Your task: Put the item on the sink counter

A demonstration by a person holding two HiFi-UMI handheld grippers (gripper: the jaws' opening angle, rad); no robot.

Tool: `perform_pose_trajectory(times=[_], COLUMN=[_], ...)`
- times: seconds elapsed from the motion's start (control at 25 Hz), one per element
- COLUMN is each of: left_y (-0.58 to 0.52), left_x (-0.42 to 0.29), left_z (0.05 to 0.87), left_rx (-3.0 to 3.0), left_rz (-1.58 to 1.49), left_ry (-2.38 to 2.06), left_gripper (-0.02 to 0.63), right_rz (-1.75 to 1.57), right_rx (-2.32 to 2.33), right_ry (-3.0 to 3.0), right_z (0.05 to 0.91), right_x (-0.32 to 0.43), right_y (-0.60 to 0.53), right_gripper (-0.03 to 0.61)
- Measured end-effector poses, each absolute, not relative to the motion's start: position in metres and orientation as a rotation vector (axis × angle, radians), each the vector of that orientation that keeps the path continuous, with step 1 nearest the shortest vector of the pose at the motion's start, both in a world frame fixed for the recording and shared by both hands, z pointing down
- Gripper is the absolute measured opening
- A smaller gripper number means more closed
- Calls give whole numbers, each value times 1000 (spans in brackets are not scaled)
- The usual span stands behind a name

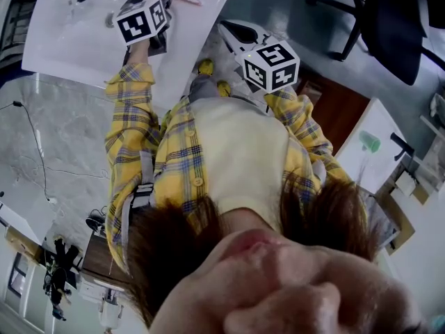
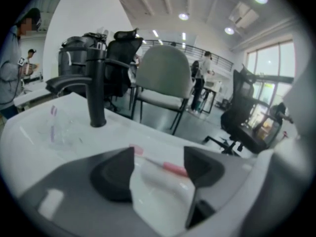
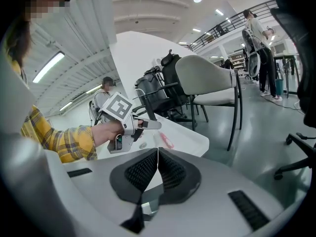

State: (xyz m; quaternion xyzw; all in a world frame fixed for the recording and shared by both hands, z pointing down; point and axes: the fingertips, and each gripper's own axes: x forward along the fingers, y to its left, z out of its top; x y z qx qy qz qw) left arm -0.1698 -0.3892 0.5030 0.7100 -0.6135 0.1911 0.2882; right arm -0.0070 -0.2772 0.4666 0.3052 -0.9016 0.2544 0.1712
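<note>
Lying on the sink counter (image 2: 123, 132), pink toothbrush (image 2: 173, 168) sits beyond spread left gripper (image 2: 159, 157).

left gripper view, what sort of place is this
Most likely an open-plan office or lab with a demo sink set up in it: a white sink counter with a black faucet stands among office chairs, with big windows behind.

Pink item (image 2: 173, 168), white sink counter (image 2: 123, 128), black faucet (image 2: 96, 88), yellow plaid sleeve (image 1: 125, 124)
</note>
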Motion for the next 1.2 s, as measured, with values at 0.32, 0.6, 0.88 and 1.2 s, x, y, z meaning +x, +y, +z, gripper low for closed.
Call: perform_pose_trajectory(times=[0.32,0.6,0.88,1.2], left_y=[-361,-336,-308,-281], left_x=[-162,-162,-159,-163], left_z=[481,458,442,416], left_rx=[1935,1970,1994,2027], left_rz=[321,220,204,157], left_ry=[-1623,-1627,-1639,-1711], left_gripper=[180,100,39,8], right_rz=[705,679,659,628], right_rx=[839,807,798,802], right_ry=[-2584,-2610,-2632,-2656], right_z=[463,457,451,441], right_x=[-10,-16,-18,-20], right_y=[-270,-264,-258,-257], right_gripper=[15,15,15,15])
